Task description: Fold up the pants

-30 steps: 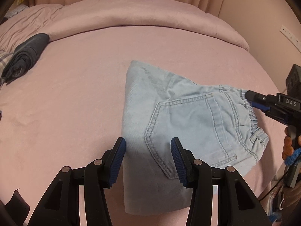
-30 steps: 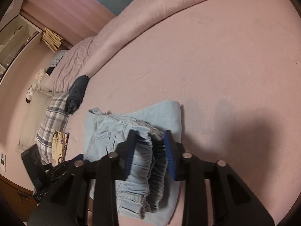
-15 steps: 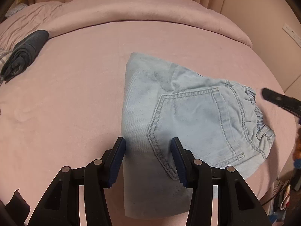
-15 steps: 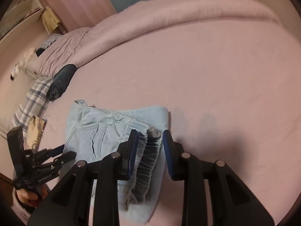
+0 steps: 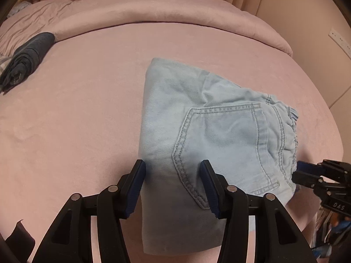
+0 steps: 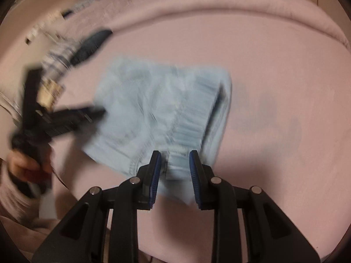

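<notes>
Light blue denim pants lie folded on the pink bed, back pocket up, elastic waistband to the right. My left gripper is open and empty, hovering over the near left part of the pants. In the blurred right wrist view the pants lie ahead. My right gripper is open at the near edge of the waistband. It shows at the right of the left wrist view, next to the waistband. The left gripper also appears at left in the right wrist view.
A rolled dark garment lies at the far left of the bed, near a plaid pillow. A rolled pink duvet runs along the far side. The bed edge drops off at right, with a wall socket beyond.
My right gripper let go of the waistband, opened, and swung around to the near end of it. The pants settled flat. My left gripper stayed open in place.
</notes>
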`<control>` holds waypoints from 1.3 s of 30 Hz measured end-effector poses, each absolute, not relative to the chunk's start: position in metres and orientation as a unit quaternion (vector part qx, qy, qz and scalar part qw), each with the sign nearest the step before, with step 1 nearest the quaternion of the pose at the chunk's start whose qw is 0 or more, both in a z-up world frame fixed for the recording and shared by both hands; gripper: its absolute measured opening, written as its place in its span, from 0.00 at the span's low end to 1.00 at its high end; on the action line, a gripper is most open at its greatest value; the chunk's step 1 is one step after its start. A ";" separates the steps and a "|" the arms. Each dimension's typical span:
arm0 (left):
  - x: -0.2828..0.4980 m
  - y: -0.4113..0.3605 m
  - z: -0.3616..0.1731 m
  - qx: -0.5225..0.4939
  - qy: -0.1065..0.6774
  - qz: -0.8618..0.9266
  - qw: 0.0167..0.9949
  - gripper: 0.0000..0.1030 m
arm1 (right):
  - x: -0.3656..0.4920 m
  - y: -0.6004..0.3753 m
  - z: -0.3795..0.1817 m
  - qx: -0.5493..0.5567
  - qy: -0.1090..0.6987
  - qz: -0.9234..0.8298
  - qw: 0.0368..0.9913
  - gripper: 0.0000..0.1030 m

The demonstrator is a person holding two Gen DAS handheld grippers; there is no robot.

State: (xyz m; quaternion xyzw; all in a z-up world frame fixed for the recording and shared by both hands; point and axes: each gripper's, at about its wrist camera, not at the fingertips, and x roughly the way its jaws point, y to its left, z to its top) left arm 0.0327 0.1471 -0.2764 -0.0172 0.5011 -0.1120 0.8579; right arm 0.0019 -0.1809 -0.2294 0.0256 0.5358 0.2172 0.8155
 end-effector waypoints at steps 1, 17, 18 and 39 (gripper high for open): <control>0.033 0.147 -0.277 -0.015 0.502 -0.111 0.858 0.51 | 0.000 -0.182 -0.233 0.028 0.531 0.217 0.818 0.27; 0.012 0.163 -0.276 -0.053 0.512 -0.129 0.847 0.52 | 0.014 -0.181 -0.190 0.090 0.512 0.251 0.816 0.36; 0.008 0.166 -0.276 -0.058 0.512 -0.133 0.847 0.52 | 0.021 -0.175 -0.185 0.107 0.505 0.268 0.813 0.41; -0.034 0.205 -0.294 -0.155 0.515 -0.169 0.826 0.46 | 0.198 0.009 -0.232 0.093 0.645 0.312 0.691 0.13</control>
